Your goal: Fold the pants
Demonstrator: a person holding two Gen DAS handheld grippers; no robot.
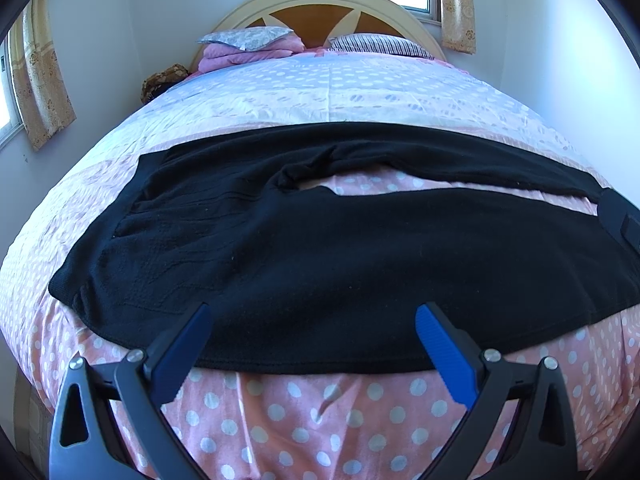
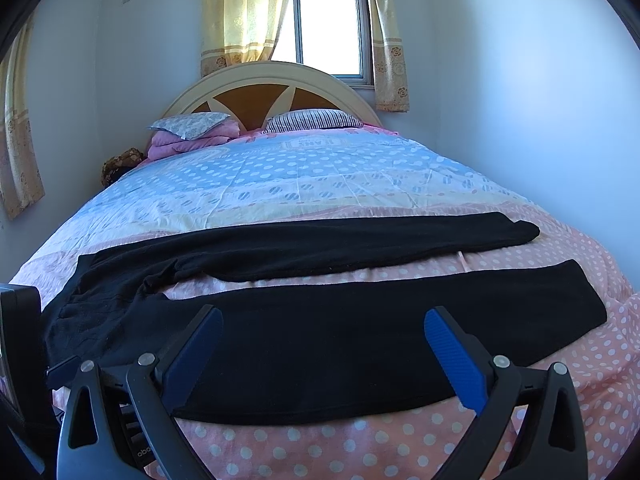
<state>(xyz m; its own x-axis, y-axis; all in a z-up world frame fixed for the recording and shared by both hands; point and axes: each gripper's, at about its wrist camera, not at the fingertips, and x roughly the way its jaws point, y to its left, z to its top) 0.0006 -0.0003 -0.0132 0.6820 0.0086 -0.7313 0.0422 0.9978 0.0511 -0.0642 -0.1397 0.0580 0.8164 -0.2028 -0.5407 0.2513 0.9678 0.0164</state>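
Note:
Black pants (image 1: 320,256) lie flat across the bed, waistband at the left, both legs stretched to the right with a gap of bedspread between them. In the right wrist view the pants (image 2: 320,344) show both leg ends at the right. My left gripper (image 1: 314,316) is open and empty, hovering over the near leg's front edge near the waist end. My right gripper (image 2: 323,318) is open and empty over the near leg farther right. The right gripper's body shows at the left wrist view's right edge (image 1: 620,220).
The bed (image 1: 320,420) has a pink polka-dot bedspread, blue farther back. Pillows (image 2: 312,120) and folded pink bedding (image 2: 180,144) lie at the headboard (image 2: 272,80). Walls stand close on both sides; a curtained window (image 2: 328,28) is behind.

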